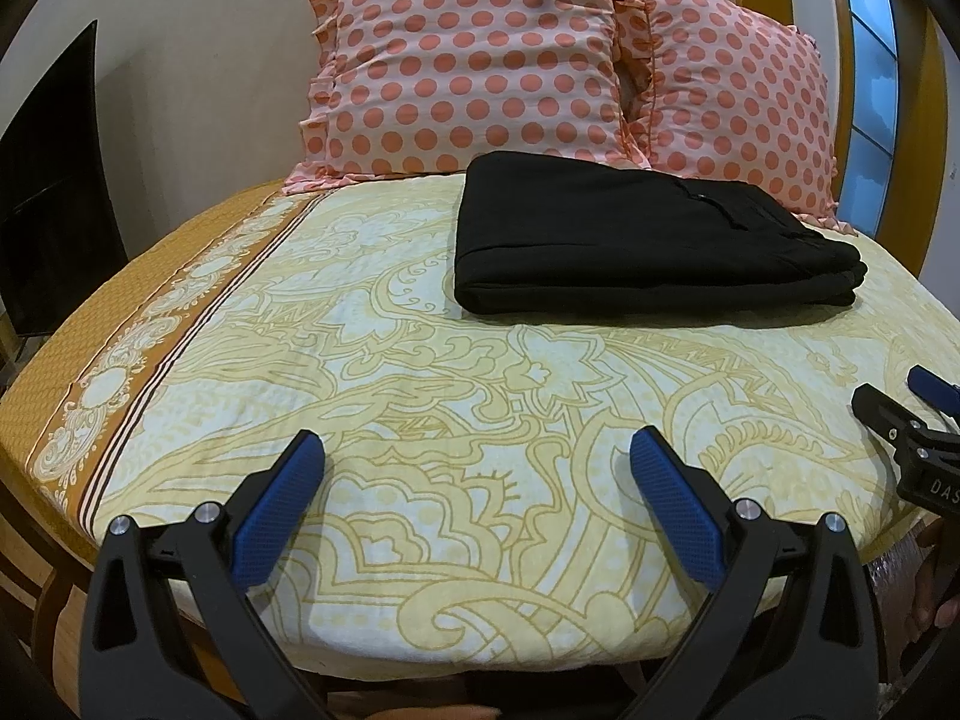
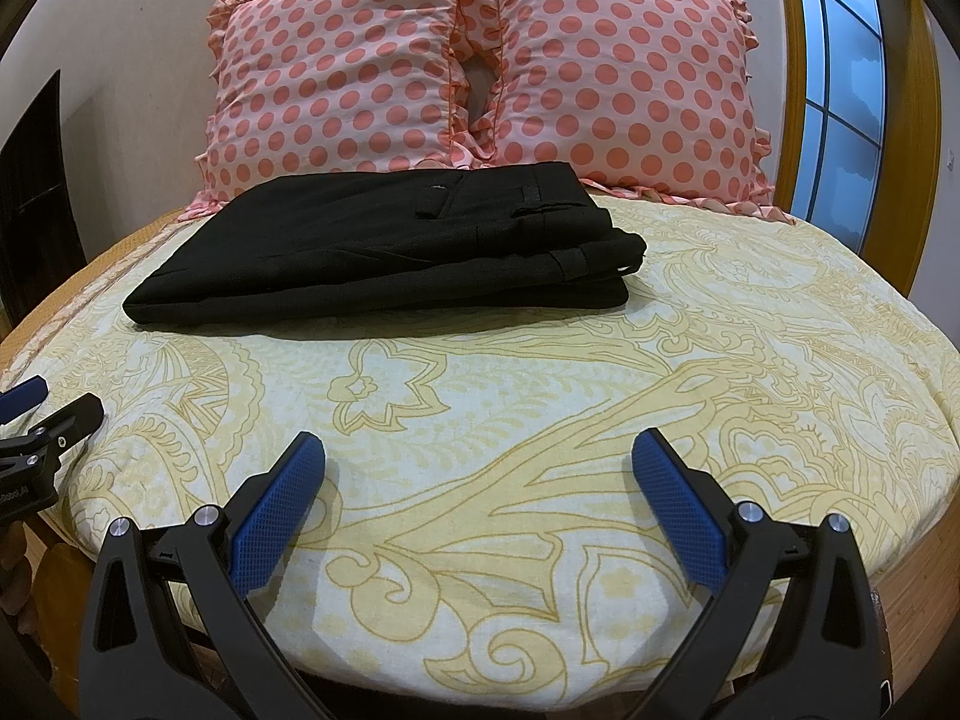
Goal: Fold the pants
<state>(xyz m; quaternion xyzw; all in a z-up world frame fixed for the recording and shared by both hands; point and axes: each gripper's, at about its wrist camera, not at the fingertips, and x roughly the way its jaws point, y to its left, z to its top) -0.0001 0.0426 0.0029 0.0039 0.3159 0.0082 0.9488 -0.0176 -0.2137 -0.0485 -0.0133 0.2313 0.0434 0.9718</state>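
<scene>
Now we hold our left gripper (image 1: 477, 450) wide open, our right gripper (image 2: 478, 450) wide open too, both holding nothing, black pants (image 2: 384, 246) folded flat on the bed sheet (image 2: 540, 390) far ahead of them, spotty pillows (image 2: 480, 78) just behind.

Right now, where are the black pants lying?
The folded black fabric pants lie on the yellow patterned bedsheet, toward the head of the bed, just in front of the two pink polka-dot pillows, ahead of both open tools.
</scene>
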